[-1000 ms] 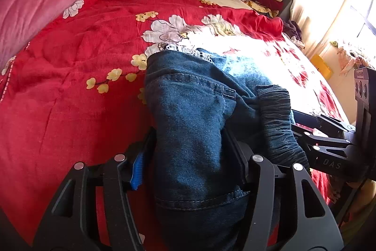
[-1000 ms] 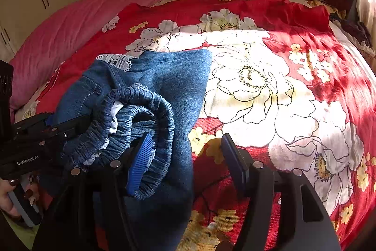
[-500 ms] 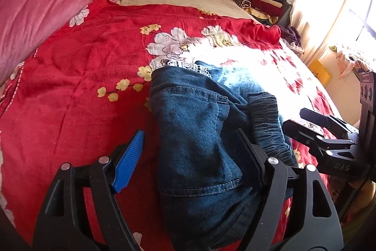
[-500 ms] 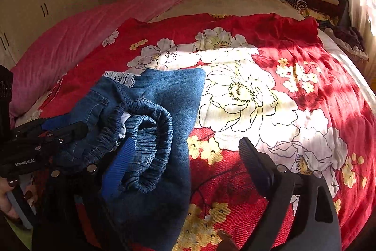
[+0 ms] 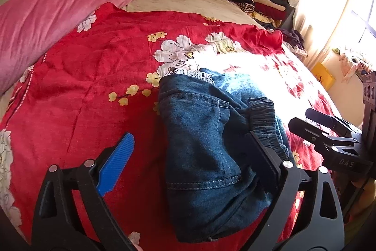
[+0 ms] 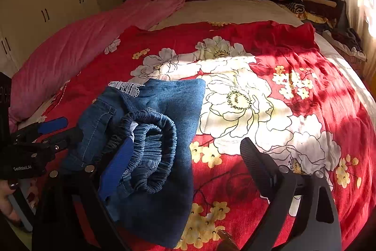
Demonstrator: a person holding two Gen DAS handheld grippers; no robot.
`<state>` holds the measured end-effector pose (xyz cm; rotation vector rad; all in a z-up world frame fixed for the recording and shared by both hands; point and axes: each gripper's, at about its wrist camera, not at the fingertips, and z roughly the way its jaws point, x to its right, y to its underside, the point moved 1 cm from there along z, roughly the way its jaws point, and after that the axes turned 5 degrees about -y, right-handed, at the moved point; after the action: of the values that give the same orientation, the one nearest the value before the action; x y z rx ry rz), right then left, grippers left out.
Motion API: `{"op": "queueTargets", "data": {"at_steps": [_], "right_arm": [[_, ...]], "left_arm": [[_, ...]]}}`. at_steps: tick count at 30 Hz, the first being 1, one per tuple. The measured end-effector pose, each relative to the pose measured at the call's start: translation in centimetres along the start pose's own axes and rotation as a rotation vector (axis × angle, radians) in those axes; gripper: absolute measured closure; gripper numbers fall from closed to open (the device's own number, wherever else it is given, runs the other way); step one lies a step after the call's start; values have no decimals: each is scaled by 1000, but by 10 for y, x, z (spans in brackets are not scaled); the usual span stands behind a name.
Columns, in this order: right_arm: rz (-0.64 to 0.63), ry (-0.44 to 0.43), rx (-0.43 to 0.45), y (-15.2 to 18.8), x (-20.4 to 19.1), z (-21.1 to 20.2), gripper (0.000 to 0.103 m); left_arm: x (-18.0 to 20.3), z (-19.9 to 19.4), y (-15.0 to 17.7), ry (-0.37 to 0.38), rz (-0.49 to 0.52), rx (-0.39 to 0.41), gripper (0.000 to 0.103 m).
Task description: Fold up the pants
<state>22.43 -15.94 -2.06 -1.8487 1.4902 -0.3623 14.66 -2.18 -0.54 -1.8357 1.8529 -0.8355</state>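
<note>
Tools, two: my left tool (image 5: pixel 188 159) is spreading its jaws around the folded pants (image 5: pixel 211 147) without pinching them; my right tool (image 6: pixel 185 157) stands released, its blue finger (image 6: pixel 115 166) against the elastic waistband (image 6: pixel 152 147). Pants lie bundled on the red floral bedspread (image 6: pixel 270 109), near its edge. Risks, my estimate: a finger snagging the waistband on retreat, undoing the fold; the bundle slipping off. Legible markings: "DAS", "GenRobot.AI".
</note>
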Motion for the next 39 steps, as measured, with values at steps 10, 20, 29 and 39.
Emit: {"op": "queueTargets", "data": {"at_steps": [10,20,29,39], "right_arm": [[28,-7,38,0,1,-20,4],[1,-21,99,14,-13,-65,4],[-10,-25,141,35,-23,-96,4],[-35,19,189,62,-31,-110,4]], "left_arm": [[0,-23,-2,-28,5,38,10],[5,-58,14,-36,30,90,9],[8,-82,34,-40,33,124,9],[9,-85,56,-41,37,105,9]]}}
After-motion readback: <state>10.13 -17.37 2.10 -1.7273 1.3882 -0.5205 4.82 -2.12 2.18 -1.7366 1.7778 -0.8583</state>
